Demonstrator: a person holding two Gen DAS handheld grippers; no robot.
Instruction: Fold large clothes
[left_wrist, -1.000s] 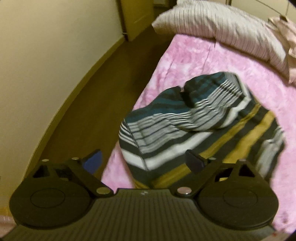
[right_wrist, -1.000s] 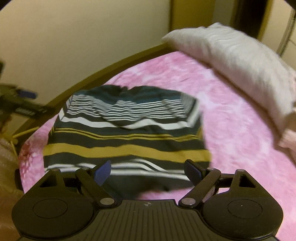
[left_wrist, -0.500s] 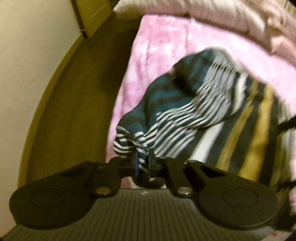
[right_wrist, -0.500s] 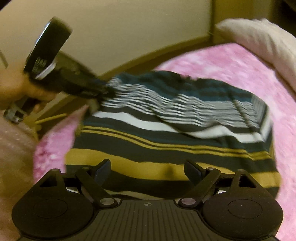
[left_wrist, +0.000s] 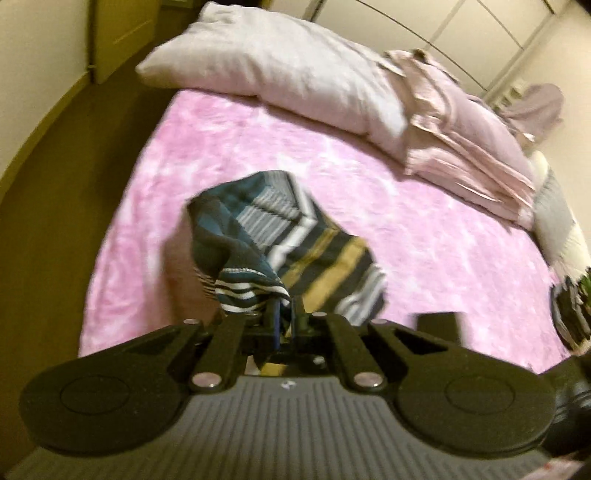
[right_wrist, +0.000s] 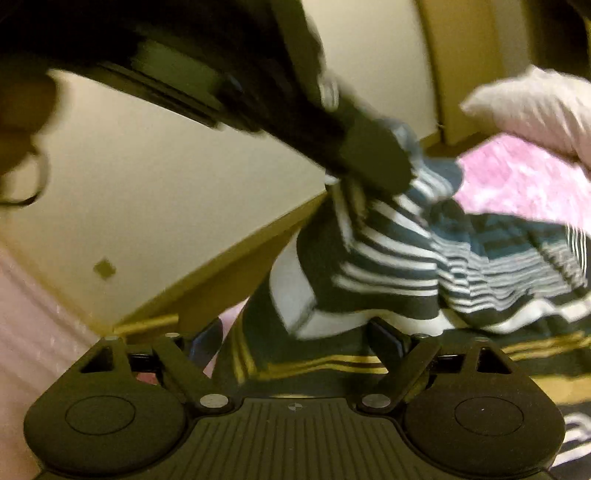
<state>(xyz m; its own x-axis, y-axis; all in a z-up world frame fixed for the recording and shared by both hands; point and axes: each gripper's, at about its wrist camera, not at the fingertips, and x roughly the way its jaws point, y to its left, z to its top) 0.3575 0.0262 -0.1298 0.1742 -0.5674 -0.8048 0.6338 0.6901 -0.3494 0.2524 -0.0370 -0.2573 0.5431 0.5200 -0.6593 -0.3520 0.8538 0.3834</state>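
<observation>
Our left claw (left_wrist: 283, 317) is clamped tight on a hemmed edge of the striped garment (left_wrist: 295, 236), which hangs from it in a bunch, its far part trailing onto the pink bedspread (left_wrist: 443, 236). Our right claw (right_wrist: 295, 341) has just been closing; its fingers stand partly apart, the garment's dark, yellow-striped cloth lying between them, not pinched. The pillow (left_wrist: 280, 62) lies well beyond.

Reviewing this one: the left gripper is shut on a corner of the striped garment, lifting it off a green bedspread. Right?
Not quite: the bedspread is pink, not green, as the left wrist view shows. The rest holds: the left gripper is shut on a corner of the striped garment, lifting it.
</observation>
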